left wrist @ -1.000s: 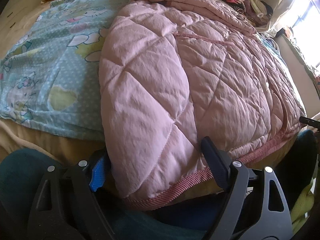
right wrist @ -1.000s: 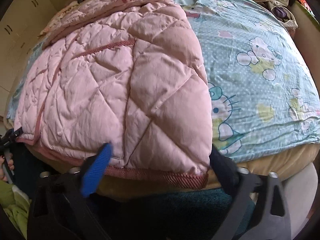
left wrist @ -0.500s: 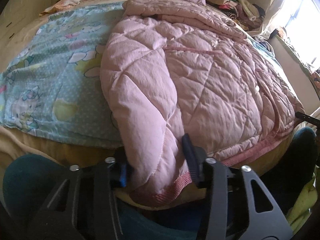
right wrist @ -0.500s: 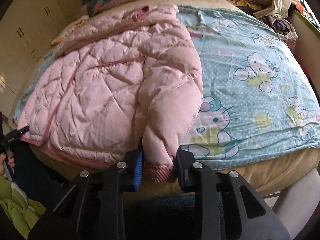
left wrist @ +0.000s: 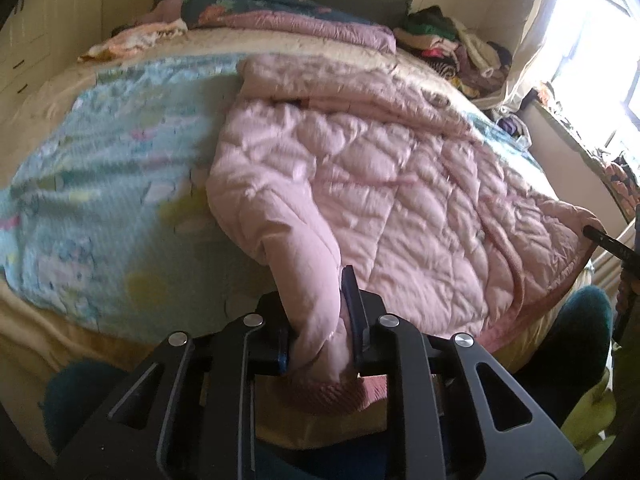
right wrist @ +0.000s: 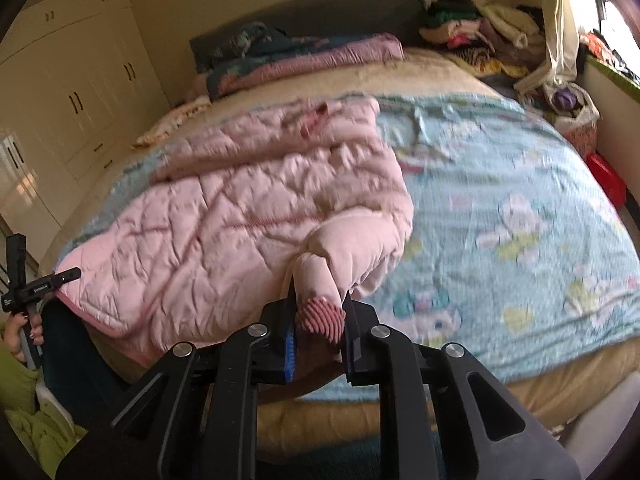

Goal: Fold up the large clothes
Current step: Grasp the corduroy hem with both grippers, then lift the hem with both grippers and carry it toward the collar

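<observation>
A pink quilted jacket [left wrist: 380, 184] lies spread on the bed, its ribbed hem toward me. My left gripper [left wrist: 320, 320] is shut on the hem's left corner, bunching the fabric between its fingers. In the right wrist view the same jacket [right wrist: 224, 232] lies left of centre, and my right gripper [right wrist: 320, 320] is shut on the hem's right corner, with the ribbed band [right wrist: 322, 316] pinched between the fingers. Both corners are lifted a little above the bed edge.
A light blue cartoon-print sheet [right wrist: 500, 220] covers the bed. Folded blankets [right wrist: 304, 60] and a pile of clothes [right wrist: 472, 28] sit at the head. White wardrobes [right wrist: 68, 92] stand on the left, a bright window [left wrist: 592, 32] on the right.
Both grippers went from open around the hem to shut on it, then rose and pulled back, lifting the jacket's bottom corners off the bed.
</observation>
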The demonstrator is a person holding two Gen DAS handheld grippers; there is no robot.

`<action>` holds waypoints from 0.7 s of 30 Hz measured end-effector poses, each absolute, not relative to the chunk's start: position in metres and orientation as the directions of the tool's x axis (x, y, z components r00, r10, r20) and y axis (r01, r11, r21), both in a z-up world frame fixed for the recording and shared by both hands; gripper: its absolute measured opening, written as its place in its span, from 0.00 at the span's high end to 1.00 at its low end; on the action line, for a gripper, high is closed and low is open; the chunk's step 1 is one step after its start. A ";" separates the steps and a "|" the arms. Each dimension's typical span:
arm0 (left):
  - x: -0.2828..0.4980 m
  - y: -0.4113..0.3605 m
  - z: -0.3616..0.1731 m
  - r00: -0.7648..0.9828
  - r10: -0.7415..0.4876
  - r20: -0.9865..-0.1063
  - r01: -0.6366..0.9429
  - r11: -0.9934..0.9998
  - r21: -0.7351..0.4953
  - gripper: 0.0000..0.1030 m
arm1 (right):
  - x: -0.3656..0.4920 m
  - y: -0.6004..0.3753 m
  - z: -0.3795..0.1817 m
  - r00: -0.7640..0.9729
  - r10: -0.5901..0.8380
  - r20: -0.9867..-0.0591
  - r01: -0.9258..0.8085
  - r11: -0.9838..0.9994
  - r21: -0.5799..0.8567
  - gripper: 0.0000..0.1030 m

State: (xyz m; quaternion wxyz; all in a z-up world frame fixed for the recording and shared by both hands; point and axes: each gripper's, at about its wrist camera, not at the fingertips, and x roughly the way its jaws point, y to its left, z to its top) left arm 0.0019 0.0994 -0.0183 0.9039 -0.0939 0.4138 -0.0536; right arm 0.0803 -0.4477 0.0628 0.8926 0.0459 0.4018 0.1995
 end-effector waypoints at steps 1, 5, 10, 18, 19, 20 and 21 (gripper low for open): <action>0.005 0.099 -0.013 0.662 -0.174 -0.729 0.023 0.977 -0.213 0.87 | 0.083 -0.446 0.068 0.606 0.398 -0.689 -0.324 0.914 0.244 0.85; 0.014 0.099 0.002 0.697 -0.160 -0.699 0.027 0.980 -0.197 0.87 | 0.092 -0.442 0.085 0.632 0.419 -0.652 -0.343 0.906 0.249 0.86; 0.025 0.099 0.017 0.725 -0.155 -0.671 0.029 0.980 -0.195 0.87 | 0.102 -0.437 0.102 0.653 0.433 -0.621 -0.355 0.900 0.254 0.86; 0.041 0.102 0.037 0.762 -0.161 -0.627 0.035 0.977 -0.208 0.87 | 0.116 -0.431 0.122 0.676 0.440 -0.591 -0.368 0.897 0.246 0.86; 0.043 0.103 0.040 0.767 -0.161 -0.620 0.036 0.977 -0.210 0.87 | 0.117 -0.431 0.124 0.679 0.441 -0.586 -0.369 0.896 0.247 0.86; 0.046 0.104 0.044 0.775 -0.164 -0.611 0.038 0.976 -0.213 0.87 | 0.120 -0.431 0.128 0.685 0.442 -0.579 -0.368 0.896 0.249 0.86; 0.047 0.105 0.046 0.778 -0.164 -0.606 0.039 0.976 -0.215 0.87 | 0.122 -0.431 0.130 0.687 0.444 -0.575 -0.367 0.895 0.253 0.86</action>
